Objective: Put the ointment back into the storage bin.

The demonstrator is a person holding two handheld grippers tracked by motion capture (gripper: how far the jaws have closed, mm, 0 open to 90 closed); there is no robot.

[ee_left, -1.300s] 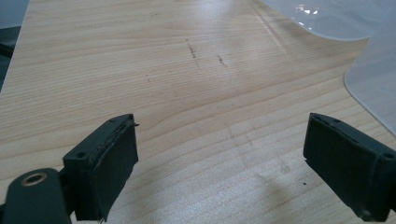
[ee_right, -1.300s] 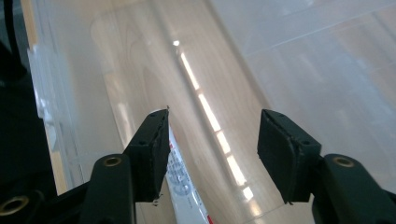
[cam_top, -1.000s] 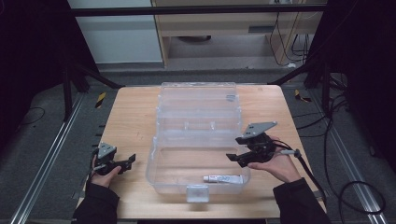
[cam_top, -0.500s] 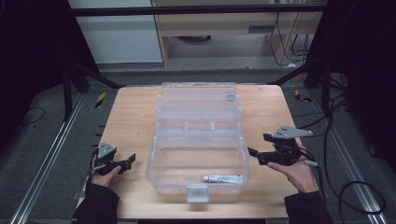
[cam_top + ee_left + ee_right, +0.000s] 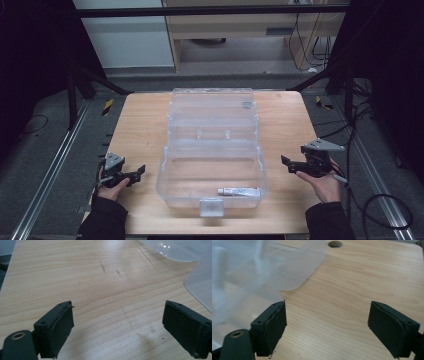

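A clear plastic box [image 5: 163, 176] stands open in the middle of the wooden table [image 5: 140, 125], its lid [image 5: 212, 107] laid back behind it. A small white tube [image 5: 239, 191] lies at the front right of the box floor. My right gripper [image 5: 285, 162] hovers to the right of the box, apart from it. Its jaws have just been opening and stand open with bare wood between them [image 5: 327, 325]; the box wall [image 5: 249, 277] is at the left. My left gripper [image 5: 141, 171] rests left of the box, open over bare wood [image 5: 117, 325].
The box's front latch [image 5: 211, 206] faces the table's near edge. A round hole [image 5: 335, 243] is in the tabletop far ahead of the right gripper. Cables [image 5: 380, 205] lie on the floor right of the table, and metal rails [image 5: 50, 175] run along both sides.
My right gripper has moved right and down, from over the box's right rim to beside the box, and its jaws have widened. The left gripper and the tube have stayed in place.
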